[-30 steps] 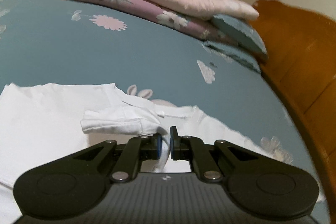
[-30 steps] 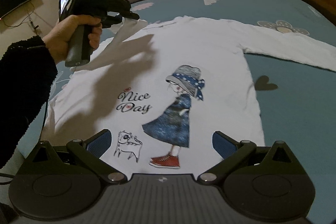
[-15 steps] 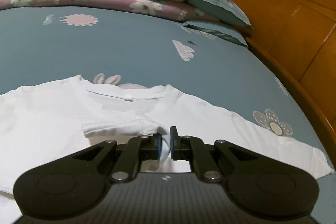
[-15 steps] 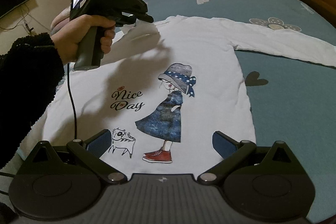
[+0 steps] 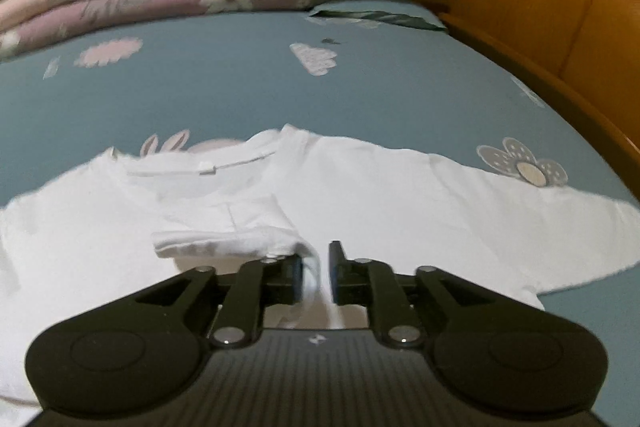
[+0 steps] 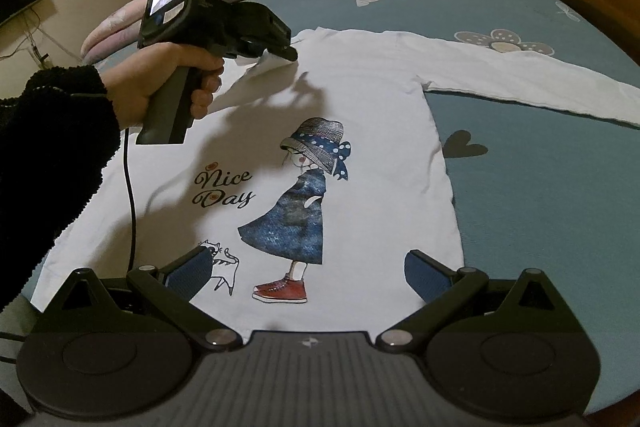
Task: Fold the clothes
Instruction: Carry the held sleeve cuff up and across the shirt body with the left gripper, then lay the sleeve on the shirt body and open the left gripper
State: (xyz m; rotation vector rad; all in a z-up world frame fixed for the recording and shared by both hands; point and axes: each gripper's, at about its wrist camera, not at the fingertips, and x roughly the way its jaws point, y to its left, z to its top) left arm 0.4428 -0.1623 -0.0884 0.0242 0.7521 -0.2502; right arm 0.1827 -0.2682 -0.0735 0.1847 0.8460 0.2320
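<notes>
- Since a second ago the left gripper (image 5: 315,273) has carried the sleeve (image 5: 224,243) across to the shirt's (image 6: 360,163) chest, near the collar (image 5: 208,167).
- Its fingers are now opening, cloth between them.
- The right gripper (image 6: 306,271) hovers wide and empty over the hem.
- The shirt lies flat on the bed (image 6: 540,195); it looks light and limp, best pinched at cuffs or hem.

White printed shirt (image 6: 340,131) flat on blue bedsheet (image 6: 540,187), right tongs (image 6: 306,267) wide apart above hem
</notes>
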